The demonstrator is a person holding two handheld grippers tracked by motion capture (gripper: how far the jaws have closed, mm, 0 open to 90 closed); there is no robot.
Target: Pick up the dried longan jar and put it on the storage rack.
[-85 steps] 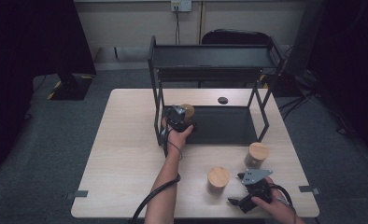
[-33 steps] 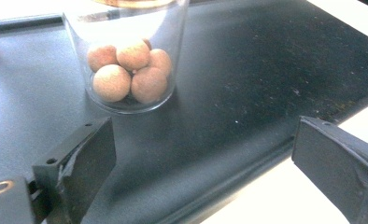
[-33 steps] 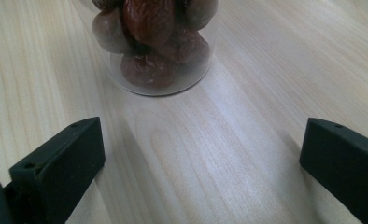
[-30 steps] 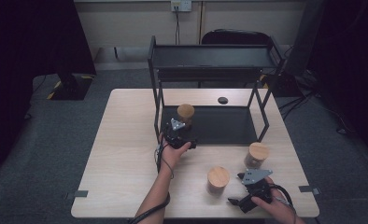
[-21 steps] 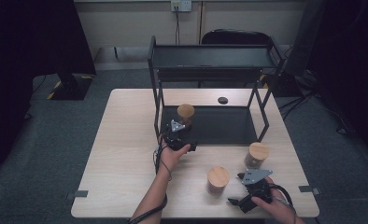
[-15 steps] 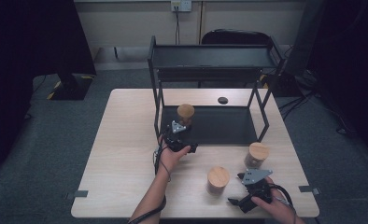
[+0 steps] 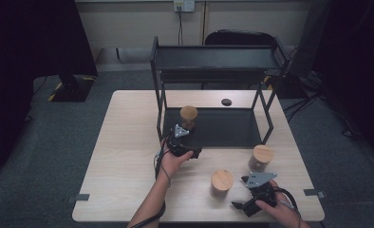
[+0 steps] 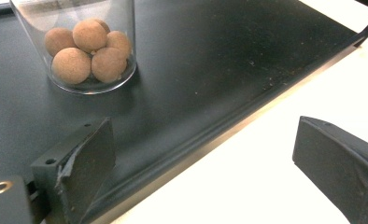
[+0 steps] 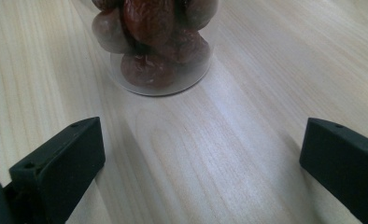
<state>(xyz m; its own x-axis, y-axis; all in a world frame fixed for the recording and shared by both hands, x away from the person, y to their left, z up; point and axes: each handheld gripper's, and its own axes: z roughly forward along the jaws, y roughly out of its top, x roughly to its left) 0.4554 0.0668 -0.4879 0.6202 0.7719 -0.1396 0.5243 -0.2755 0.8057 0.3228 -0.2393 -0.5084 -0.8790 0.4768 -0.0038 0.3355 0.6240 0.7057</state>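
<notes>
A glass jar of cork-brown balls (image 8: 89, 46) stands on the black lower shelf (image 8: 210, 70) of the rack; from above it shows a cork lid (image 7: 189, 114). My left gripper (image 7: 180, 141) sits just in front of it at the shelf's front edge, open (image 8: 205, 163), with nothing between its jaws. My right gripper (image 7: 257, 184) rests near the table's front right, open (image 9: 201, 163) and empty. It faces a jar of dark red fruits (image 9: 156, 42), which stands cork-lidded (image 7: 261, 156) on the wood just ahead of it.
A third cork-lidded jar (image 7: 221, 182) stands on the table left of my right gripper. The black two-level rack (image 7: 216, 59) takes up the back middle of the table. A small black disc (image 7: 226, 101) lies behind it.
My left gripper, which earlier was up at the jar on the shelf, has drawn back toward the table's front. The jar stays standing on the shelf. The right gripper has not moved.
</notes>
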